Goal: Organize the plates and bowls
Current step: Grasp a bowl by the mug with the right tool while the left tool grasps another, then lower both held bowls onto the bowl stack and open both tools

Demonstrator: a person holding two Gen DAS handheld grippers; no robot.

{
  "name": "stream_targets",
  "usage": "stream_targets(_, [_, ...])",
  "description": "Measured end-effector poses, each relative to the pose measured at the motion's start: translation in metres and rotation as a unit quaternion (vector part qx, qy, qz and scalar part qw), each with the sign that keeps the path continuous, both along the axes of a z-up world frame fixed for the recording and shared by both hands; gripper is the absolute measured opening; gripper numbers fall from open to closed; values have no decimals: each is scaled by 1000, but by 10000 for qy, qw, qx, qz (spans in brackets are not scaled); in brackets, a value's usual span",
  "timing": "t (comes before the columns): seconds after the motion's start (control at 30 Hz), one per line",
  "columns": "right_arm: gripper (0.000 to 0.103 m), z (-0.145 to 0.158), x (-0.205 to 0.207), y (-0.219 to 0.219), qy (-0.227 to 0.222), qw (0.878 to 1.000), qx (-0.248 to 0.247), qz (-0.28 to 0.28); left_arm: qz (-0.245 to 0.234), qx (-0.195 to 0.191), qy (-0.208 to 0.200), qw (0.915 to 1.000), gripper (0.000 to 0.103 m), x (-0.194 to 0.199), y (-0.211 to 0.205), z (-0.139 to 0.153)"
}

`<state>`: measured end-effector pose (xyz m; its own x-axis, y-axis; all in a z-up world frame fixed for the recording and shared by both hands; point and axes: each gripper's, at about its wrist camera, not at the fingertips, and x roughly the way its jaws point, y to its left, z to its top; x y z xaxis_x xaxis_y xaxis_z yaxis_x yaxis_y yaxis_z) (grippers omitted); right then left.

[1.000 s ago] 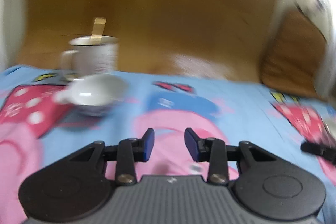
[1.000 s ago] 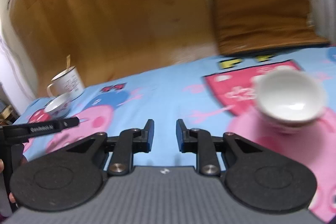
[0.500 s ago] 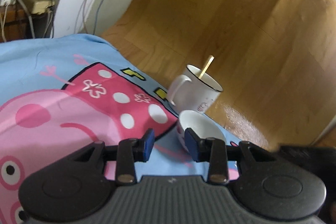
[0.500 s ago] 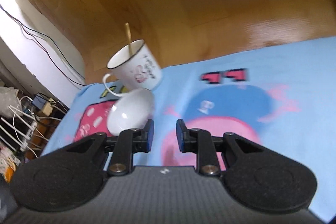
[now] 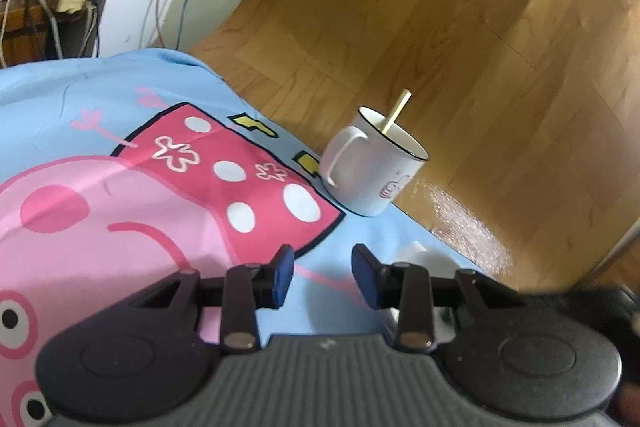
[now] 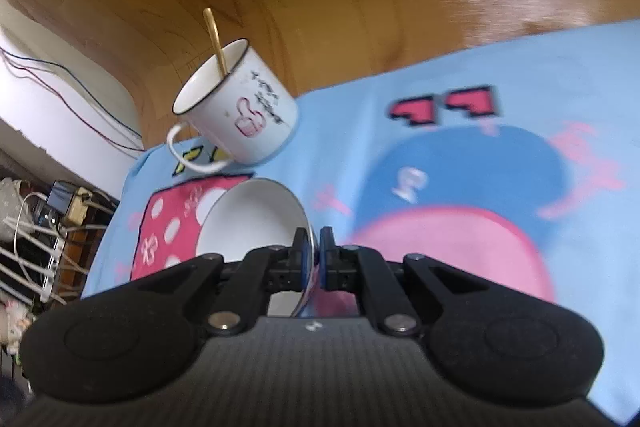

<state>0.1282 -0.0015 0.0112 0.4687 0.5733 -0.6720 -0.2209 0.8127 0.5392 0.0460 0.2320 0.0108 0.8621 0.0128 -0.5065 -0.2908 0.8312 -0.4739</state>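
Left wrist camera is sitting low over the cartoon cloth, looking toward its far edge and the wooden floor. Right wrist camera is sitting closer in, tilted, facing the same corner. Both are taking in the white mug with its stick.

White mug with stick stands on cartoon cloth.
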Motion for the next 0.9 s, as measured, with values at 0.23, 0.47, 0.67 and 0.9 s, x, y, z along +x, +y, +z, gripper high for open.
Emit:
stream_targets(0.23, [8,1,-74,-97,-88,9996,-61,-274,-967,302,-47,9948,33,4,-34,1])
stream_targets(0.47, [9,-2,-135,-177,-252,9940,-15,-1067,-2895,559,71,9555,34,-3,-119,3])
stream_targets(0.67, [9,-9,-155,-202,-360,9888,125,-1443,-3719,411,123,9273,38,-22,-179,12])
stream_targets(0.9, [15,-2,-171,-204,-958,9832,-131,-1546,-3824,788,327,9200,37,-30,-214,10])
